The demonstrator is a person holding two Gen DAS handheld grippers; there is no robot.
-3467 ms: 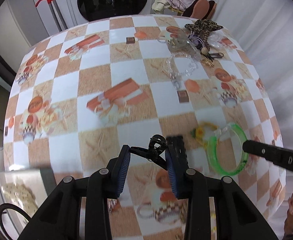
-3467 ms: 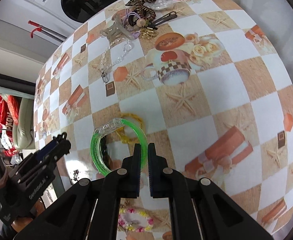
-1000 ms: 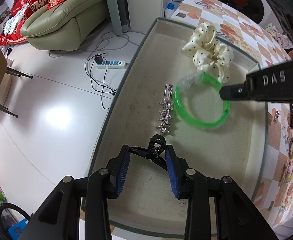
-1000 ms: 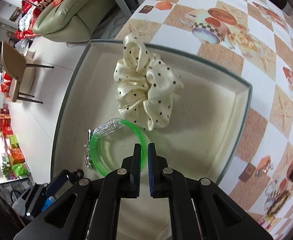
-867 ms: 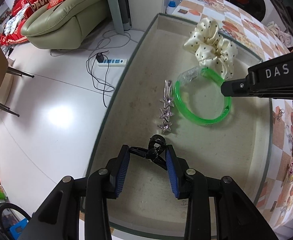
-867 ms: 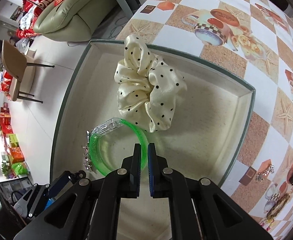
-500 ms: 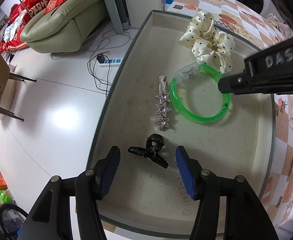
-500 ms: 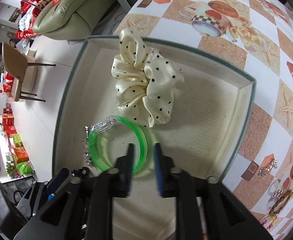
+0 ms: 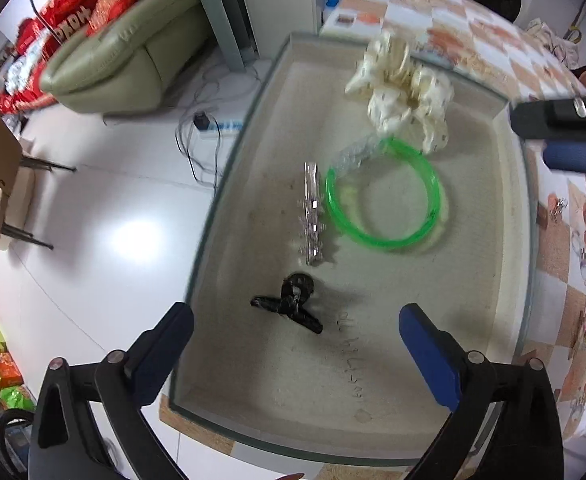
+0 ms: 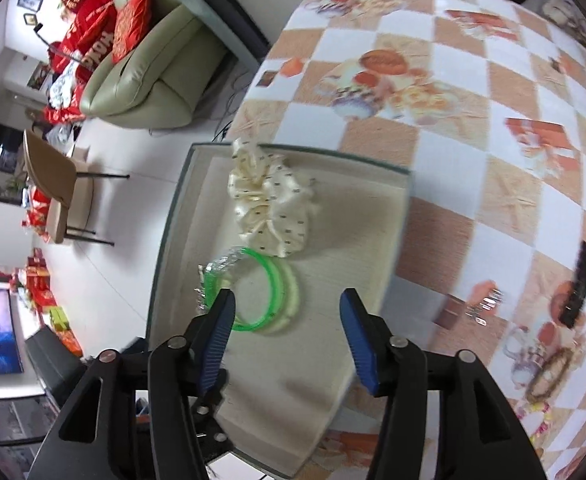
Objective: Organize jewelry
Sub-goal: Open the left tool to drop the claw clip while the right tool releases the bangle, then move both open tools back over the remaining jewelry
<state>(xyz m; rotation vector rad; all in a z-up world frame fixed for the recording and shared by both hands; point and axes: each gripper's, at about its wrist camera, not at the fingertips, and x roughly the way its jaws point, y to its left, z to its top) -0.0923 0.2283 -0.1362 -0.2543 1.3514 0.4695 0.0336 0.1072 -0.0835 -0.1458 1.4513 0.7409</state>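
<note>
While both tongs open, bangle (image 9: 383,196) in tray (image 9: 229,184)

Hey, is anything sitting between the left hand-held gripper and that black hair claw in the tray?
Nothing visible. The black hair claw lies loose on the tray floor, below the left hand-held gripper, whose jaws are opening with only bare tray between.
</note>
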